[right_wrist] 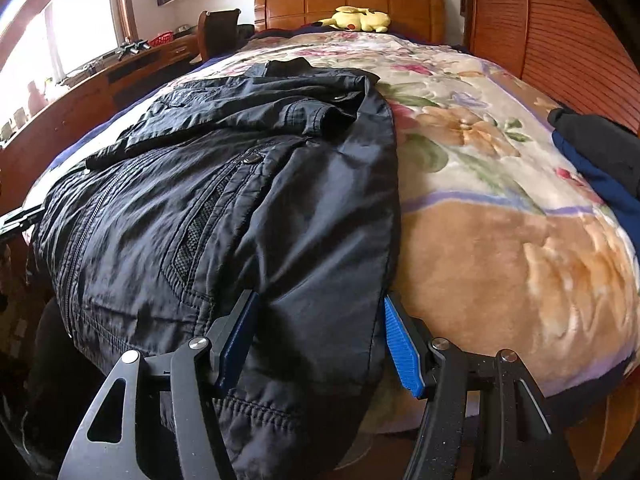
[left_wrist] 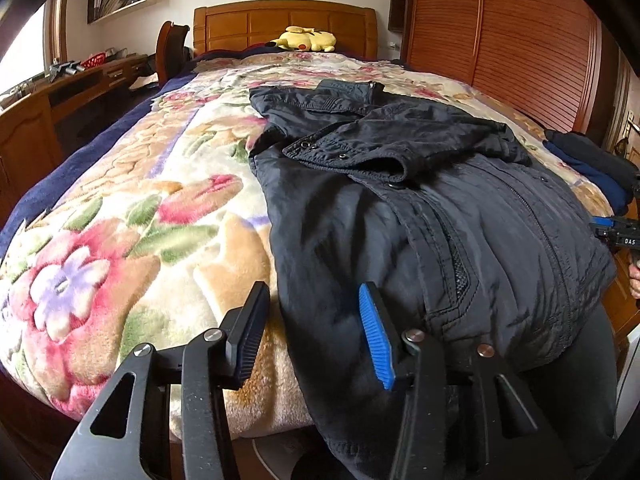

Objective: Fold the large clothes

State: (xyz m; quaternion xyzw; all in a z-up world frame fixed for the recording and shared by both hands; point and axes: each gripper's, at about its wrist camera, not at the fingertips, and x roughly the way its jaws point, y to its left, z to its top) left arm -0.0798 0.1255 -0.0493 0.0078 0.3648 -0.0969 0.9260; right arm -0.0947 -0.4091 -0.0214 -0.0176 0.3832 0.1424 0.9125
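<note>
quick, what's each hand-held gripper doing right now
Left hand-held gripper: open, astride the black nylon jacket's hem edge, not gripping.
Right hand-held gripper: open around the jacket's other hem corner, not yet clamped.

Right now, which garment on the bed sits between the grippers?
The black jacket with the zip, hanging over the bed's near edge. The dark blue and black clothes lie apart by the wardrobe side.

- A home bedroom is shown.
- A bed (left_wrist: pixel 120 240) with wooden headboard (left_wrist: pixel 285 24) and floral blanket is seen.
- A louvred wardrobe (left_wrist: pixel 500 40) and desk (left_wrist: pixel 60 92) are placed alongside.
</note>
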